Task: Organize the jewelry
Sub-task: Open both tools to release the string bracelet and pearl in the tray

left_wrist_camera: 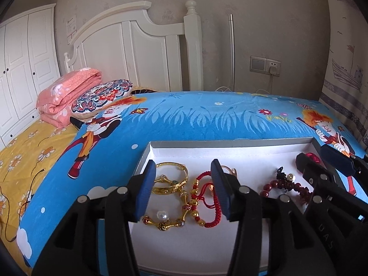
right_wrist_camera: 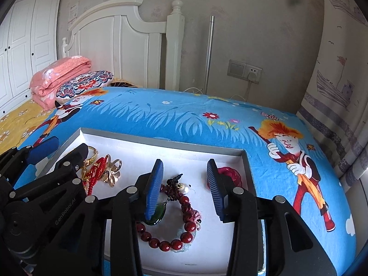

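Both grippers spread, holding nothing; left gripper (left_wrist_camera: 182,189) hides pt of red cord bracelet (left_wrist_camera: 208,201), right gripper (right_wrist_camera: 185,189) covers green pendant (right_wrist_camera: 158,214)

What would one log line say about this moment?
left gripper: open, over gold bangles | right gripper: open, over red bead bracelet | all inside white tray

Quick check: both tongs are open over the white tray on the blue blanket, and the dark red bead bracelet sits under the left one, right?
Not quite. The dark red bead bracelet lies under the right tongs, as the right wrist view shows. The left tongs hover over gold bangles. Both are open over the white tray on the blue blanket.
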Available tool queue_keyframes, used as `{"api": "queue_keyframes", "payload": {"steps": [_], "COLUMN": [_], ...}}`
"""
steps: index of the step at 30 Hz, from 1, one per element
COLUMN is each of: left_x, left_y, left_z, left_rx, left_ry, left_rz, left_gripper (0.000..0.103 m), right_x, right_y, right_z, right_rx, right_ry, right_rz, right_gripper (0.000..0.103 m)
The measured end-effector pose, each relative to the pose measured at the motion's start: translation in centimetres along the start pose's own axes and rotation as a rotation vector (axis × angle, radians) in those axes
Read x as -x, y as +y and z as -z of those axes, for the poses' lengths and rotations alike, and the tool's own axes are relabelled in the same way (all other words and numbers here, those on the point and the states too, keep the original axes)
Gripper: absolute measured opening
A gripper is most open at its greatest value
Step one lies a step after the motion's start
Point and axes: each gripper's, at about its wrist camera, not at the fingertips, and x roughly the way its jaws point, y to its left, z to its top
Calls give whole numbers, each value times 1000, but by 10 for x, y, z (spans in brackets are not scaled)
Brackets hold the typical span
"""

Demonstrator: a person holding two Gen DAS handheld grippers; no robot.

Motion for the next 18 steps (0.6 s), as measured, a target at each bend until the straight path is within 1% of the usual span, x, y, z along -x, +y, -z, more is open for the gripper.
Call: {"api": "queue_keyframes", "payload": {"steps": [2,4,6,8,10,12,13,15,18], "left_x": [1,1,1,1,3,6,7,7,6], "left_y": [1,1,2,2,3,3,3,4,7], "left_z": [0,1,1,1,2,3,4,4,4], "left_rx": [3,0,-2,0,1,-2,-4,-2,8], "left_ry": [-5,-7,-2,-5,-8,-14,-17,-12,-8], "left_rz": [-9,-14,-13,-16,-14,-11,-13,-3,7], "left_gripper": [59,63,67,67,72,75,75,76,82], "right_x": [0,0,-1,-1,1,4,5,6,9], "right_y": [0,1,2,2,1,0,0,-2,-5], "right_z": [1,1,3,4,5,5,5,5,5], "right_rx": [-4,-5,-4,-5,-11,-16,-17,-21,-27], "right_ry": [1,3,8,8,9,5,2,1,1], "right_rz": [1,-3,-2,0,0,-2,1,5,11], "right_gripper": [38,38,41,44,45,48,49,53,58]}}
